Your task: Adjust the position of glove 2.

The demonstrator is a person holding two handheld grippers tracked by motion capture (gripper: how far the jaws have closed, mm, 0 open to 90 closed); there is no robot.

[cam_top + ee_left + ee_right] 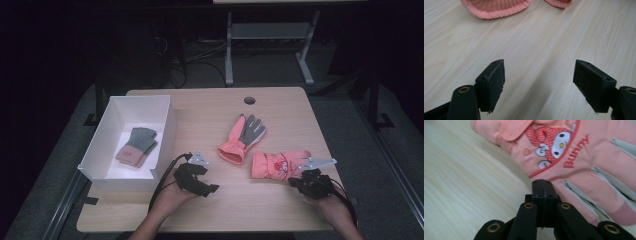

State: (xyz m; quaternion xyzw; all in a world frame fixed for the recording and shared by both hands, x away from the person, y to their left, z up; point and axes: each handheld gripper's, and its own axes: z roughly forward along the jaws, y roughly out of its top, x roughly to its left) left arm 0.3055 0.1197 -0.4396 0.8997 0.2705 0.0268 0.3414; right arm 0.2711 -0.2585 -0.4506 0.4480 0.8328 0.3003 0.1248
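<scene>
1. On the light wooden table (280, 205), near my right gripper (300, 181), lies the pink padded glove with a bunny picture (277, 165); in the right gripper view its jaws are pressed together at the glove's edge (574, 177); I cannot tell if fabric is pinched.
2. My left gripper (192, 172) has its jaws wide apart over bare wood, nothing between them.
3. The second pink glove with grey palm (242, 137) lies well apart from the white box (100, 150); inside it rests a grey knitted glove with pink cuff (136, 146).

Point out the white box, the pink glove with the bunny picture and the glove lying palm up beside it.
white box (167, 131), high view, on its right wall.
pink bunny glove (584, 173), right gripper view, on its back below the word Bunny.
palm-up pink glove (248, 131), high view, on its grey palm.
</scene>
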